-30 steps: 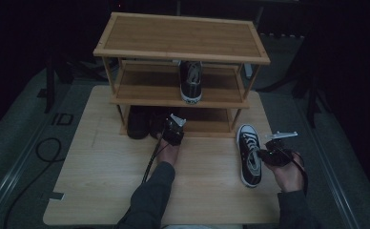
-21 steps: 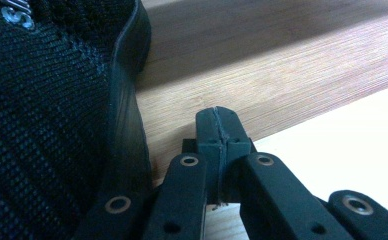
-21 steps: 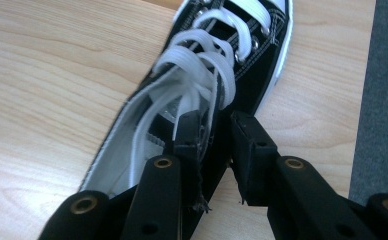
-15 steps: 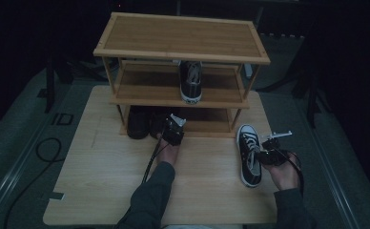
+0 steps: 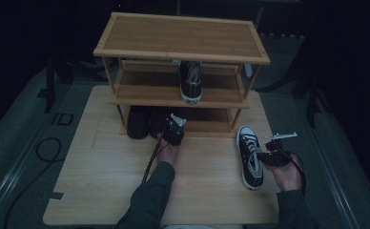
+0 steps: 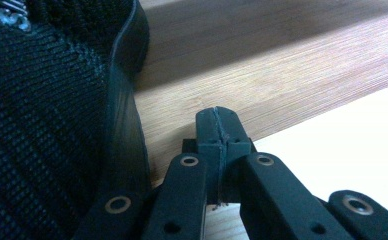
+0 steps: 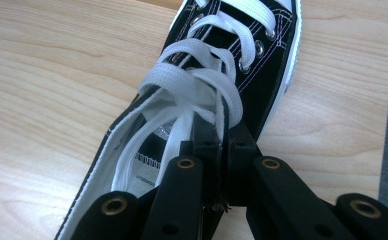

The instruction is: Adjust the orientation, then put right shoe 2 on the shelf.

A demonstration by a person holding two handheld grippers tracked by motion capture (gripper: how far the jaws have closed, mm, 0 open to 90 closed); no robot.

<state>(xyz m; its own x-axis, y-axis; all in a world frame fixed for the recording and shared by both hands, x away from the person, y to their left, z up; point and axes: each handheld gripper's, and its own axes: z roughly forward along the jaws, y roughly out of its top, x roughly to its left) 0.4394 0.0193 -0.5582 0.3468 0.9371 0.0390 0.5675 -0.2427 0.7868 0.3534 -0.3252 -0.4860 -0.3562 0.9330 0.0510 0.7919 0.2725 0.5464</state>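
1. My right gripper (image 7: 217, 145) has its jaws pinched on the side wall of the black-and-white sneaker (image 7: 222, 85) at the collar, just beside the white laces (image 7: 202, 80). The jaws have just been closing, and in the right gripper view the canvas edge sits between the pads.

2. In the high view I see that same right gripper (image 5: 269, 153) over the heel end of the sneaker (image 5: 248, 152), with my right hand (image 5: 285, 174) behind it.

3. That sneaker lies on the wooden table (image 5: 102, 191), toe towards the shoe rack (image 5: 183, 36), near the table's right edge and in front of the rack's right leg.

4. My left gripper (image 6: 217, 125) is closed with nothing between the pads; the two tips meet flat against each other in the left gripper view.

5. Just beside those closed tips on their left is a black knit shoe (image 6: 42, 125) with a dark rubber sole edge; I cannot tell whether the linkage touches it.

6. From above, the left gripper (image 5: 172, 130) points into the lowest level of the rack, where dark shoes (image 5: 140, 121) stand at the left side.

7. A second black-and-white sneaker (image 5: 191, 82) sits on the middle shelf, its toe towards me.

8. The rack's top shelf is bare wood, and the rack stands at the far side of the table.
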